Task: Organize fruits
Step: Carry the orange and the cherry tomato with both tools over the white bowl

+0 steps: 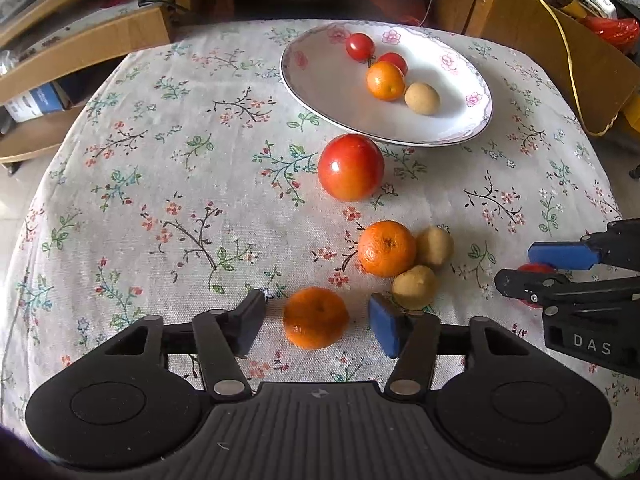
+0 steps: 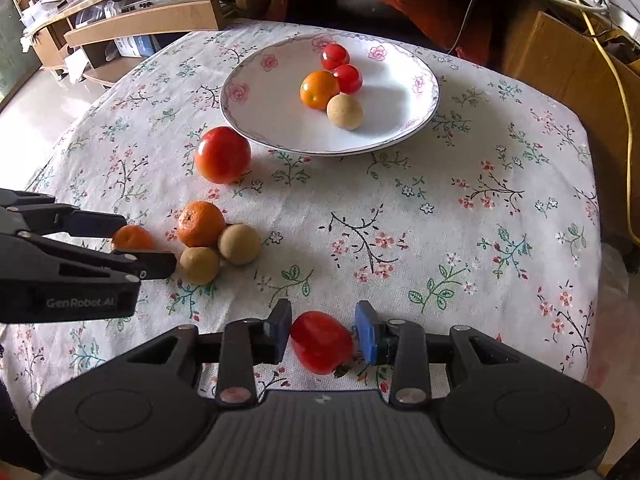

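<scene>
We are bracketing a small orange mandarin with our left gripper, jaws wide, untouched, ready to close. Our right gripper is straddling a red tomato, unclamped. Both are lying on the floral tablecloth, bound for the white flowered plate.

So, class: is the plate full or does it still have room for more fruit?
Room left. The plate holds only four small fruits, clustered together; most of its white surface is bare.
</scene>
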A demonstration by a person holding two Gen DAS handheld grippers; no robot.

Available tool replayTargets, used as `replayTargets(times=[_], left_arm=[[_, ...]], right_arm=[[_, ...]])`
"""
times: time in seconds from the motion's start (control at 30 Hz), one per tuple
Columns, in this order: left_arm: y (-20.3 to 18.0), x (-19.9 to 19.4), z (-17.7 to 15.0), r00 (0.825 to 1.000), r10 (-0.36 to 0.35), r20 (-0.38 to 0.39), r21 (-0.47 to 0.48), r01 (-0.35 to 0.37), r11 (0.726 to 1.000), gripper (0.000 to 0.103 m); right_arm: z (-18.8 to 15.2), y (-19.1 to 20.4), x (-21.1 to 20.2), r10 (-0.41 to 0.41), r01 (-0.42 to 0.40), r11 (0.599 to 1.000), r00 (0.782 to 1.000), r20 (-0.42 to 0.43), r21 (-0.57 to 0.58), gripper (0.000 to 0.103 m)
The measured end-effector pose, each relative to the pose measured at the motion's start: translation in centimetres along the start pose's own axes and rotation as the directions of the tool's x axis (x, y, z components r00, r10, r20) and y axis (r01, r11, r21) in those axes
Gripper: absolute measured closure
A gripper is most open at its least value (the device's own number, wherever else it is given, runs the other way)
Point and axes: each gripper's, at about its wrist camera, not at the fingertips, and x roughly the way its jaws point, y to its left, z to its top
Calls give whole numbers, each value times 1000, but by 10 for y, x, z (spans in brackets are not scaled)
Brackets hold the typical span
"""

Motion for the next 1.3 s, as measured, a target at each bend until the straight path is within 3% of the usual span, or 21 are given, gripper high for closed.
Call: replayTargets(times=[0.13, 0.23, 0.7, 1.3], left_arm=[[-6, -1, -3, 1000, 23, 3, 35, -23, 999, 51], [-6, -4, -5, 1000, 24, 11, 33, -24, 999, 62], [-13, -26, 2, 997, -17, 70, 21, 16, 1000, 62], [-29, -29, 50, 990, -23, 139, 36, 19, 999, 63]], right_arm=[[-3, 5, 1, -24, 24, 999, 1000, 5, -26, 68], [-5, 8, -2, -36, 36, 999, 999, 6, -38, 70], [2, 5, -27, -9, 9, 1000, 997, 78, 8, 71], [48, -7, -37, -30, 18, 997, 986, 165, 72, 70]])
